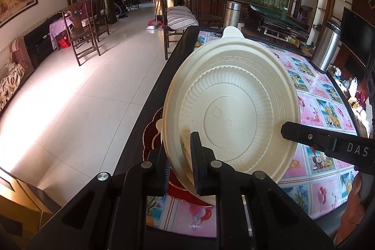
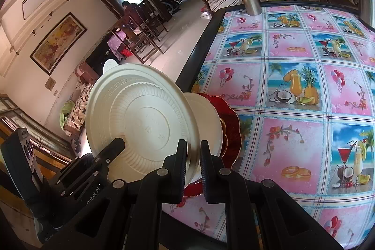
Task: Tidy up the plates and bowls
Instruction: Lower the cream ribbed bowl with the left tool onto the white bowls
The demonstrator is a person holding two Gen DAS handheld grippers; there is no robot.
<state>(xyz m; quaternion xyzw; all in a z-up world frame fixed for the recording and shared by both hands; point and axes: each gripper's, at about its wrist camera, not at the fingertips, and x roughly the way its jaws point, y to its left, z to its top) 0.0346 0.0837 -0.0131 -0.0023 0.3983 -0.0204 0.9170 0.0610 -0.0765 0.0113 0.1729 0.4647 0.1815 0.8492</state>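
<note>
Both grippers pinch the cream lid.
My left gripper (image 1: 180,157) and right gripper (image 2: 194,163) clamp the lid's (image 1: 232,107) rim, tilted above the red plate (image 2: 232,130) on the table (image 2: 293,90).

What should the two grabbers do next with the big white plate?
Probably lower the white plate flat onto the pile beneath. Both the left gripper and the right gripper pinch its rim, it is tilted up on edge, and a white dish on a red plate sits just behind it near the table edge.
</note>
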